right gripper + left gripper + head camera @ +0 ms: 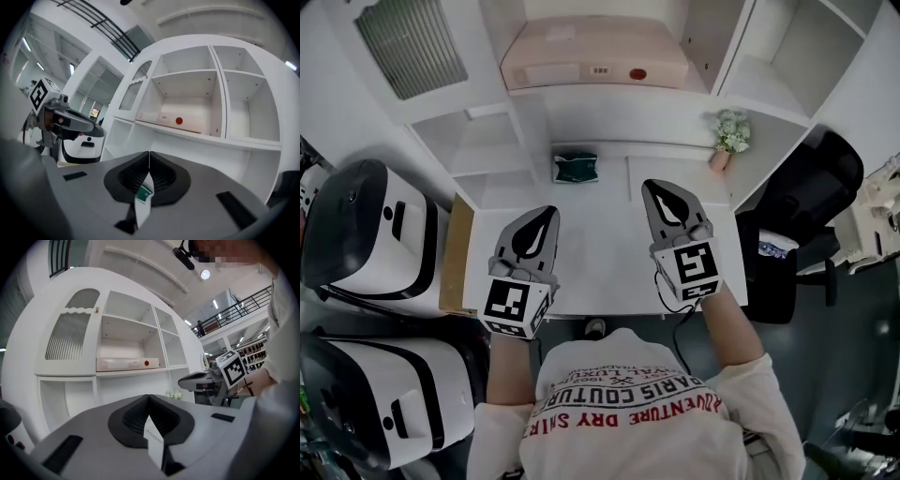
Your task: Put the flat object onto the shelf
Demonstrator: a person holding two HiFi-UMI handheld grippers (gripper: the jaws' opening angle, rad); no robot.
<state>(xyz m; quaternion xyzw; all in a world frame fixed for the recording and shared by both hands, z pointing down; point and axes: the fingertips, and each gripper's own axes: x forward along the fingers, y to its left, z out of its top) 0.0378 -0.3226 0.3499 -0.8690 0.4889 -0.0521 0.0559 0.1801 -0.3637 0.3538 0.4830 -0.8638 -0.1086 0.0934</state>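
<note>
A flat pale pink box (595,52) with a red dot lies on a middle shelf of the white shelf unit (609,103); it also shows in the left gripper view (126,363) and the right gripper view (173,119). A small green object (576,168) sits at the back of the white desk (600,253). My left gripper (546,214) hovers over the desk's left side, shut and empty (149,397). Over the right side is my right gripper (654,187), jaws together with nothing held (149,153). Both point toward the shelves.
A small potted plant (729,136) stands at the desk's back right. Two white and black machines (370,234) (384,394) crowd the left side. A dark chair (806,206) is at the right. Several shelf compartments are open.
</note>
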